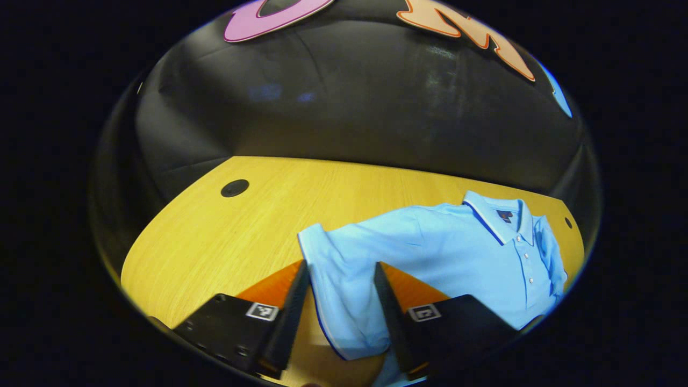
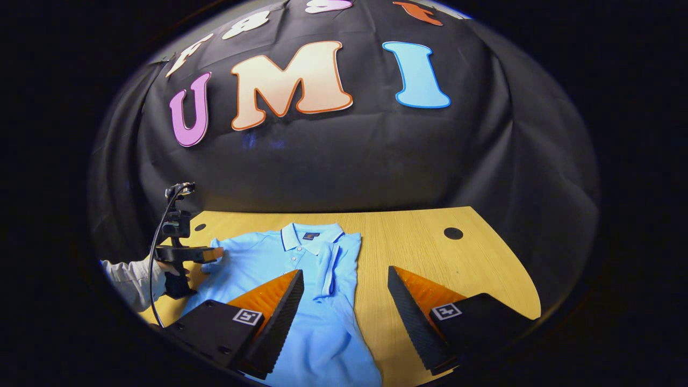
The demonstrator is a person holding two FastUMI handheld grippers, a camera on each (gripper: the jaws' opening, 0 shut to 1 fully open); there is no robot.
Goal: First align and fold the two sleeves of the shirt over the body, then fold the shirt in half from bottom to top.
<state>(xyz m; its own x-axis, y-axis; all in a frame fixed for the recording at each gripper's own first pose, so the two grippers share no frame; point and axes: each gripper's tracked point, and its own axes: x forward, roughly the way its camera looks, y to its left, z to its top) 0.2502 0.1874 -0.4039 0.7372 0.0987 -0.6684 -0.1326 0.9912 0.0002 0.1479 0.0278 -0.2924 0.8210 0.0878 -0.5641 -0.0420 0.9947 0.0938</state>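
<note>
One sleeve (image 2: 334, 263) lies folded over the shirt (image 2: 269, 258); the other sleeve (image 1: 333, 279) waits between the left hand-held gripper's (image 1: 341, 269) spread jaws, the right hand-held gripper (image 2: 344, 279) also spread.

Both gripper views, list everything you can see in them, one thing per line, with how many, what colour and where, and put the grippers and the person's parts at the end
Shirt: one, light blue polo with a collar, lying flat on the table; in the right gripper view one sleeve is already folded over the body.
Unfolded sleeve: one, light blue, lying between the left gripper's fingers.
Table: one, yellow wood grain, under the shirt.
Round holes: at least two, black, set in the tabletop near its far edge.
Left gripper: one, open, straddling the sleeve; also seen from outside at the left of the right gripper view.
Right gripper: one, open, above the shirt's edge and the bare table.
Sleeve of the person: one, white, behind the left gripper.
</note>
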